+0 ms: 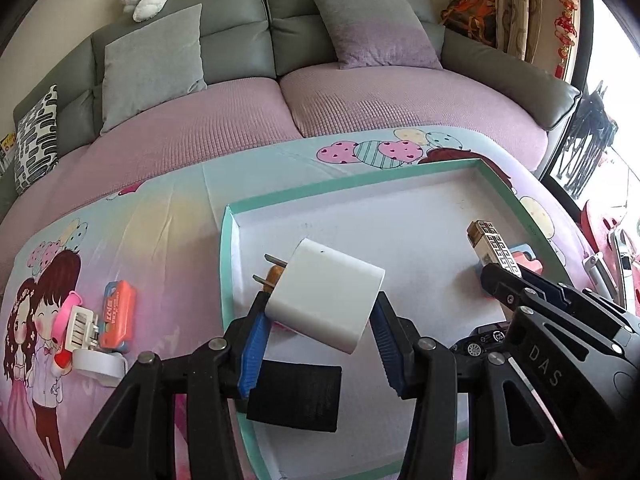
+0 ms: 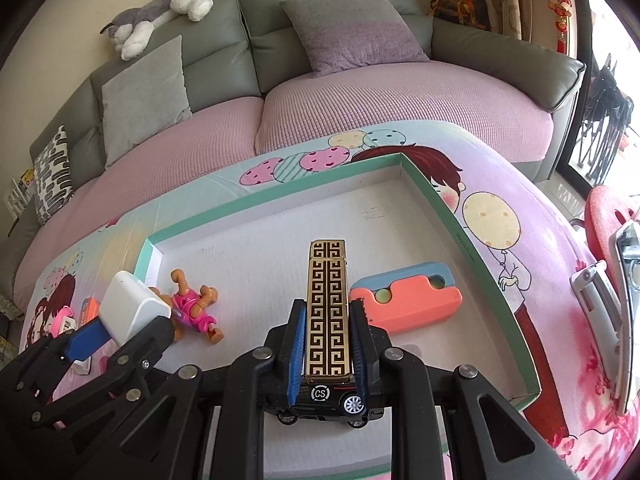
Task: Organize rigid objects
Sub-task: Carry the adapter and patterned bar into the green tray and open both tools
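My left gripper [image 1: 318, 312] is shut on a white plug charger [image 1: 324, 294] and holds it above the left part of a teal-rimmed white tray [image 1: 230, 240]. My right gripper [image 2: 327, 312] is shut on a gold-and-black patterned lighter [image 2: 328, 304], held over the tray [image 2: 432, 188]. In the tray lie a pink and brown toy figure [image 2: 196, 304], a coral and blue block [image 2: 408, 296], a black toy car [image 2: 332, 400] under the right gripper, and a black block [image 1: 296, 396].
Left of the tray on the cartoon cloth lie an orange case [image 1: 118, 314], a white clip piece [image 1: 82, 326] and a tape roll [image 1: 98, 364]. A sofa [image 1: 360, 100] with cushions is behind. A red stool [image 2: 608, 216] and metal objects are at the right.
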A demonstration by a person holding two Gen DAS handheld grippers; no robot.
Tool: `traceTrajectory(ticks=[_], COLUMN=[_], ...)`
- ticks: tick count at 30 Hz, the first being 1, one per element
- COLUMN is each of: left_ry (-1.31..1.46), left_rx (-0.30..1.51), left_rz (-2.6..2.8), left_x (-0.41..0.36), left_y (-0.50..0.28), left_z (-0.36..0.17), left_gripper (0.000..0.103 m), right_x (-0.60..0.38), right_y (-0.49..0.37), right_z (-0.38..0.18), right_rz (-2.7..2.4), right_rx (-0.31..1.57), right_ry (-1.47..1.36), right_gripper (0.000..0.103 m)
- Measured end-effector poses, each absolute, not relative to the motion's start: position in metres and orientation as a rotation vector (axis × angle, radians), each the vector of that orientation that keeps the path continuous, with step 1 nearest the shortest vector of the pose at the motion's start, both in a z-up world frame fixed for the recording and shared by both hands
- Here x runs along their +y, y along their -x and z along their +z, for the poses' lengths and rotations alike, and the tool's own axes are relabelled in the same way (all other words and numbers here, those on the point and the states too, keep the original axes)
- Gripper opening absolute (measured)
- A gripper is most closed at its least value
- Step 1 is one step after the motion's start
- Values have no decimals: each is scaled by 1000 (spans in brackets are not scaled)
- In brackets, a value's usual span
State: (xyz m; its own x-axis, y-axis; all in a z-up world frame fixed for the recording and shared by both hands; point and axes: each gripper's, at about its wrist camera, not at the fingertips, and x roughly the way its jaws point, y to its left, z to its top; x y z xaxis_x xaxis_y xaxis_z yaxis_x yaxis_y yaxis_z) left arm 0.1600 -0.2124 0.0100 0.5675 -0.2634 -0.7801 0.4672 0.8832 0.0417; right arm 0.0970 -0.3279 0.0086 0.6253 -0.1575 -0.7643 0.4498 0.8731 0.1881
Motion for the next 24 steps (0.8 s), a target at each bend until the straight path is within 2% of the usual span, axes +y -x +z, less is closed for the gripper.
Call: traceTrajectory(ticks=[14, 24], left_ry=[-256, -250], left_rx=[931, 908], left_rz=[-426, -424], left_x=[-213, -209], left_y=[-166, -164], left_z=[-6, 2], left_gripper=[52, 53], right_x=[-325, -322], right_y=[-107, -108], right_z=[-6, -5], right_rz=[-331, -334], right_rx=[880, 879], right_ry=[-392, -380], right_gripper=[23, 24])
